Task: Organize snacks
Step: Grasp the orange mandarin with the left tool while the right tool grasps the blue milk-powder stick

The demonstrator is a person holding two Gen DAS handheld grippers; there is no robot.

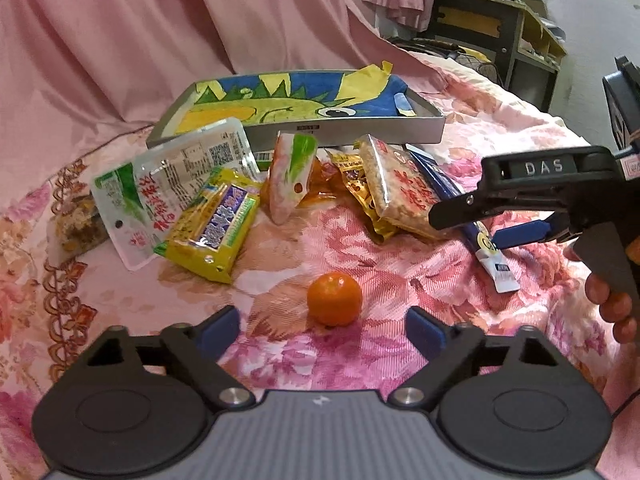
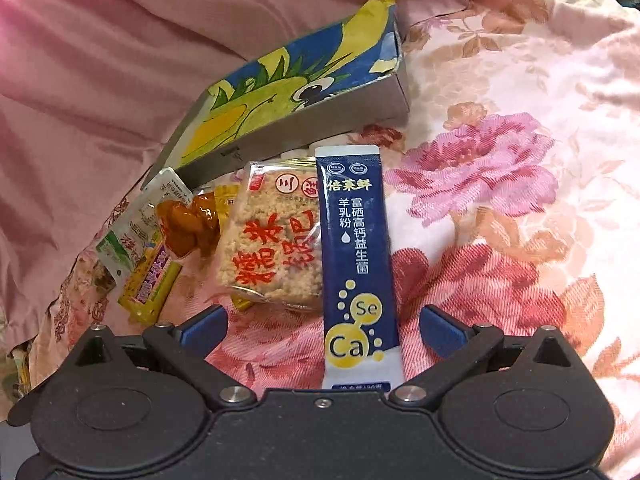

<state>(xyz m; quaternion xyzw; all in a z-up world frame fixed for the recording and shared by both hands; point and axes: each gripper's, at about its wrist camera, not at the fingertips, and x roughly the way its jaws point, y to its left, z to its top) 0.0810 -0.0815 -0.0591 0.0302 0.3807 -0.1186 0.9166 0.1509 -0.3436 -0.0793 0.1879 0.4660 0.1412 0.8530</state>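
A small orange (image 1: 335, 299) lies on the floral cloth just ahead of my left gripper (image 1: 322, 330), which is open with its blue pads either side of the fruit and not touching it. My right gripper (image 2: 323, 330) is open too, straddling the lower end of a dark blue sachet (image 2: 356, 248) that lies flat. In the left wrist view the right gripper (image 1: 468, 228) hovers over that sachet (image 1: 484, 248). A rice cracker pack (image 2: 276, 244), a yellow pack (image 1: 212, 228) and a white-green pouch (image 1: 136, 200) lie in front of the grey tray (image 1: 344, 132).
The tray (image 2: 320, 128) is lined with a blue and yellow drawing and holds no snacks. Pink fabric (image 1: 120, 40) rises behind it. A dark shelf unit (image 1: 492, 32) stands at the back right. A person's hand (image 1: 612, 304) holds the right gripper's handle.
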